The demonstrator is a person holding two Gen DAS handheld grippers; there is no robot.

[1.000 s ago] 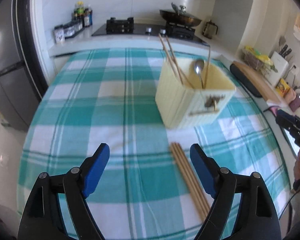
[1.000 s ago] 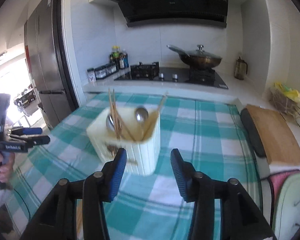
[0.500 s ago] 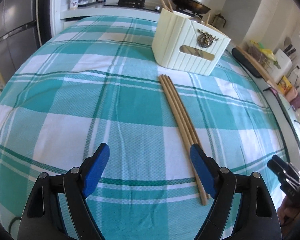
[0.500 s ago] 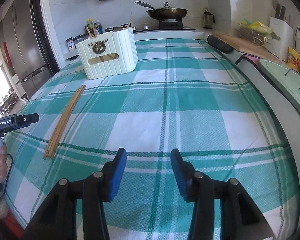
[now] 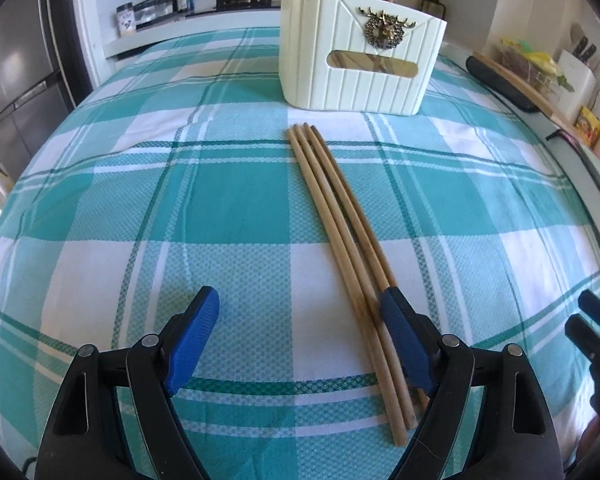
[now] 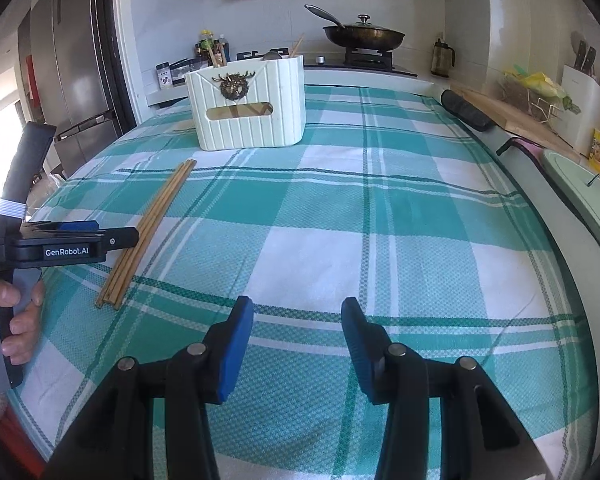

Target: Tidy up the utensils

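Both jaws are held wide apart with nothing between them. On the left gripper [image 5: 300, 316], seen low in the left wrist view, the right blue pad [image 5: 404, 344] lies over the near end of the chopsticks [image 5: 340, 232], though contact cannot be told. Three chopsticks are laid side by side on the checked cloth [image 5: 140, 200], running from lower right of centre up toward the holder [image 5: 360, 68], their far tips just short of it. More chopsticks are seen standing in the holder at the top of the frame. The right gripper [image 6: 298, 328] is seen at the bottom centre of the right wrist view, over bare cloth, well apart from the chopsticks at the left.
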